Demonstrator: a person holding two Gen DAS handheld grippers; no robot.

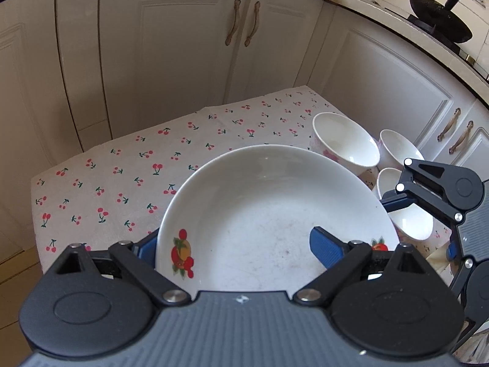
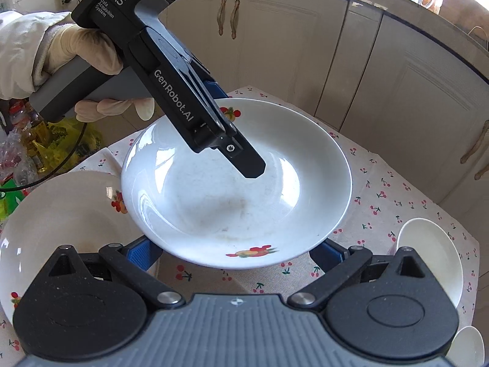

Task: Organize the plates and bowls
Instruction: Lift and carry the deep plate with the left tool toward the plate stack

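A white deep plate with fruit prints is held above the cherry-print tablecloth. My left gripper is shut on its near rim, one blue finger inside, the other under the rim. In the right wrist view the same plate hangs in the air with the left gripper's finger inside it. My right gripper is open, its blue fingers below the plate's near edge. A second fruit-print plate lies on the cloth at the left.
Three white bowls stand at the table's right side, one also in the right wrist view. Cream cabinet doors stand close behind the table. A black wok sits on the counter. Bags lie left.
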